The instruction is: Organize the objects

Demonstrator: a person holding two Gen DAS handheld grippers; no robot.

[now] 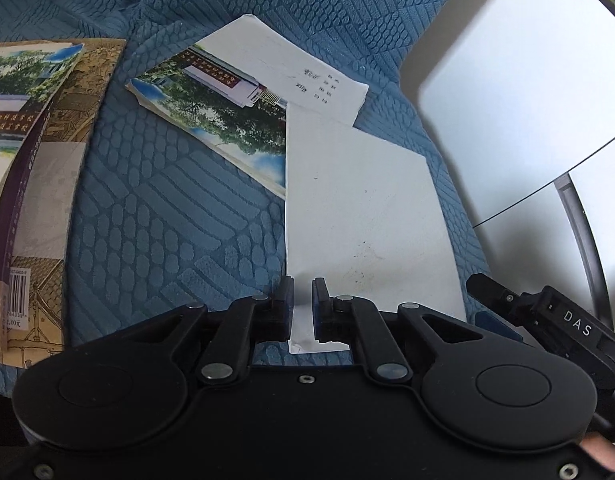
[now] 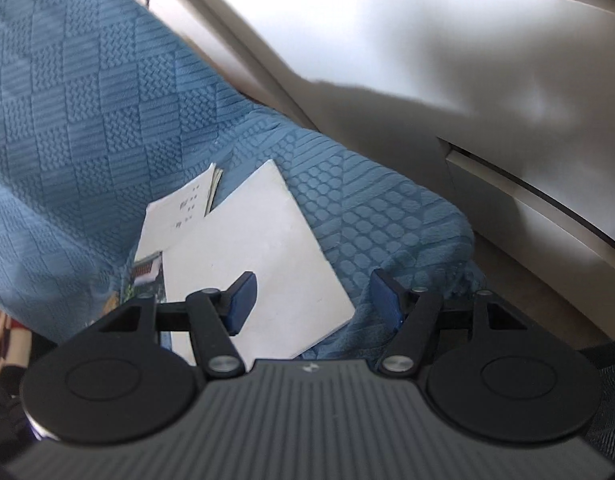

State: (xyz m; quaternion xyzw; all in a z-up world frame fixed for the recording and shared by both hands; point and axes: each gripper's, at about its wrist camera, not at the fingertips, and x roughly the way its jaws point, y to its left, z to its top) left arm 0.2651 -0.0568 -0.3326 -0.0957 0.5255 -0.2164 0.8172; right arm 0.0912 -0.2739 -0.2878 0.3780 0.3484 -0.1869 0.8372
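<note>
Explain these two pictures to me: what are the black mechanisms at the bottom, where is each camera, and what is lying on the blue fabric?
There is no robot here. A person holds a two-finger gripper in each hand, and a wide-angle camera on each one looks forward along its fingers.

In the left camera's picture, the left gripper is shut on the near edge of a white booklet. That booklet overlaps a notebook with a photo cover. Further left lies a stack of books. Everything rests on a blue textured blanket.

In the right camera's picture, the right gripper is open and holds nothing, its fingers apart over the same white booklet's near corner. The right gripper's side also shows at the left picture's right edge.
</note>
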